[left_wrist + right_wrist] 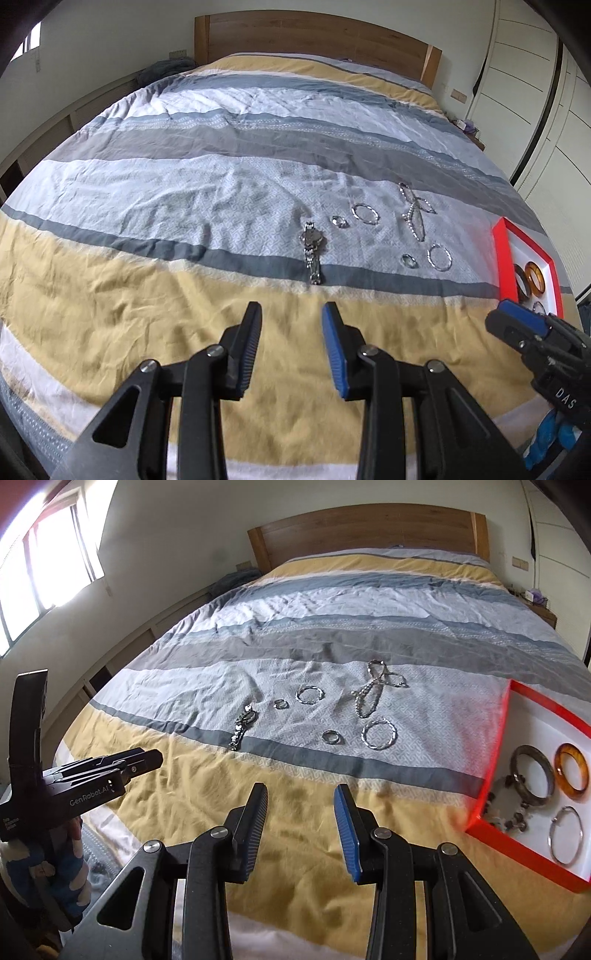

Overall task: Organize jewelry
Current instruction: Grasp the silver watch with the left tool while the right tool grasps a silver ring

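Both tools hover over the yellow band of the striped bedspread (207, 635): the left tool (291, 314) and the right tool (300, 794) each stand partly apart with nothing between the pads, and the left one's last widening has nearly stopped. Ahead on the pale blue band lies the jewelry. A wristwatch (242, 725) has its long axis running away from the tools, dial at the far end; its face is too small to read. Beside it lie a small ring (280, 703), a twisted hoop (309, 695), a tangled chain (373, 690) whose links blur together, a second ring (330, 737) and a larger hoop (379, 734). At right, a red-rimmed tray (495, 734), cut off by the frame edge, holds a dark bangle (533, 771), an amber bangle (571, 771), a thin silver bangle (567, 834) and a beaded bracelet (509, 812). "GenRobot.AI" and "DAS" are printed on the tool bodies.
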`<state>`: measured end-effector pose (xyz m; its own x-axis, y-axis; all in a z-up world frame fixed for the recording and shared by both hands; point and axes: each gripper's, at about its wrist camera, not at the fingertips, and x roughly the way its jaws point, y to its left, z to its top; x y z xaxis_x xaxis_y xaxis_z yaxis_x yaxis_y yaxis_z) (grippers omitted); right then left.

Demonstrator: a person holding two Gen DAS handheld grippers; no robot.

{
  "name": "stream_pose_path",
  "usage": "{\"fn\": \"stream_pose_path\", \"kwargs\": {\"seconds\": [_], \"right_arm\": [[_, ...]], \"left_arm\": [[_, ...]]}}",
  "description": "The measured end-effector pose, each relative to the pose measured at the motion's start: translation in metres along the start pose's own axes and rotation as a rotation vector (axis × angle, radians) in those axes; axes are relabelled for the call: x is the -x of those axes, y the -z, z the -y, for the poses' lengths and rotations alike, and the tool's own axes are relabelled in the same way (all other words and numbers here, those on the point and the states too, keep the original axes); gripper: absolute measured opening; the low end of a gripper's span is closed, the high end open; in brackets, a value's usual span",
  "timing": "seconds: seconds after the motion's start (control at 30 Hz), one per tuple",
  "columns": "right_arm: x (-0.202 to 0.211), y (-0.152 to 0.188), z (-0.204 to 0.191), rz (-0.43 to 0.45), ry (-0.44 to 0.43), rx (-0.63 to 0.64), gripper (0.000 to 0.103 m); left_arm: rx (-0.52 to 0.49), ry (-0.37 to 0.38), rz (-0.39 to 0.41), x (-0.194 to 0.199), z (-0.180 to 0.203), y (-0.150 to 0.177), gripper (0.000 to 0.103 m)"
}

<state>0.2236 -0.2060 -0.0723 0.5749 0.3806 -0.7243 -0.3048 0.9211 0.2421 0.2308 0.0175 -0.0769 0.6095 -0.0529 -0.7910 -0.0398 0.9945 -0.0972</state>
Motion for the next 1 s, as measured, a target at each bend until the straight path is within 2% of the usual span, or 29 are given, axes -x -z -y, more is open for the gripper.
{"fn": "stream_pose_path", "kwargs": {"seconds": [0.2,0.43,0.83,1.0], "right_arm": [[-0.058,-0.017,0.019,-0.027,-0.02,-0.026,0.037],[-0.097,-0.028,0.033,-0.037,-0.047,-0.033,0.037],[-0.137,-0.033,0.039,-0.06,-0.034,-0.023,0.031],[-0.144,-0.032,0.035,-0.061,-0.032,-0.006,0.021]], "left_arm": [[-0.023,-0.01,-0.006,-0.053,0.013,-0.026,0.032],[-0.02,-0.029,-0.024,-0.095,0.012,-0.036,0.032],[0.006,0.009,-0.034,-0.129,0.007,-0.045,0.035],[0.024,0.034,-0.028,-0.131,0.003,-0.044,0.034]]}}
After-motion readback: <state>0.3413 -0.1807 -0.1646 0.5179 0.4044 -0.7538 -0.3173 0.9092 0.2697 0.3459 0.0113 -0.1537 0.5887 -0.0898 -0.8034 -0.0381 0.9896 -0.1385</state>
